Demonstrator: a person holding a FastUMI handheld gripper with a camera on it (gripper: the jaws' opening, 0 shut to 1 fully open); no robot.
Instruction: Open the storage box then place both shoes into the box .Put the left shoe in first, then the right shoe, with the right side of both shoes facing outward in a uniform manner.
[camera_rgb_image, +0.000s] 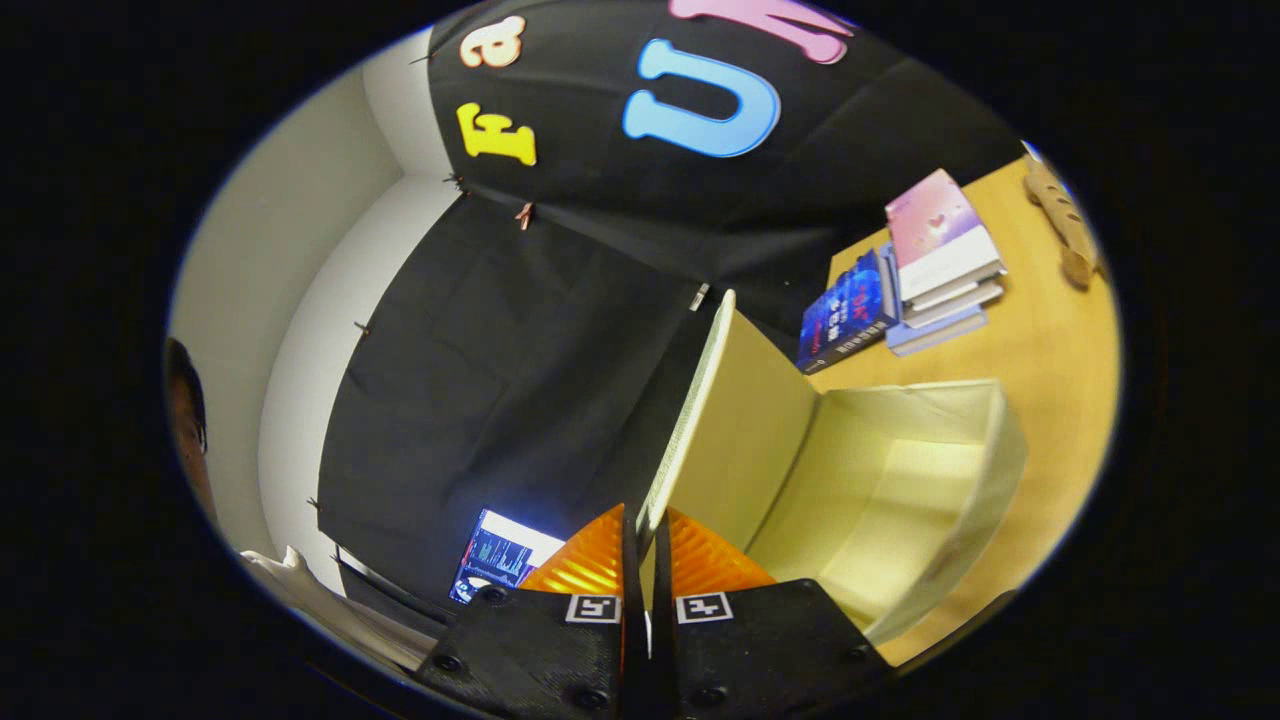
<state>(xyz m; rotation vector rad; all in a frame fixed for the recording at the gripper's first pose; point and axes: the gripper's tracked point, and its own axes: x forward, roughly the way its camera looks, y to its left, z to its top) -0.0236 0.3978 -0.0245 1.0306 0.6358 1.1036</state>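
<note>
Claw (645, 545) closed on the lid (725, 420) edge of the storage box (900, 500), both fingers pinching it; lid swung up near vertical. Box sits open on the worktop (1050, 340), interior bare, book stack (930, 265) beyond it.

storage box (900, 500): open; we see its hollow bare and free for entry from the mouth. lid (735, 430): raised on edge along one side, walling off that approach; its rim sits pinched between the fingers of the tongs (645, 545). table (1050, 330): bare wood between box and books, where we find room to pass. stack of books (940, 260): beyond the box, well apart. wooden object (1065, 225): at the table's far edge.
</note>
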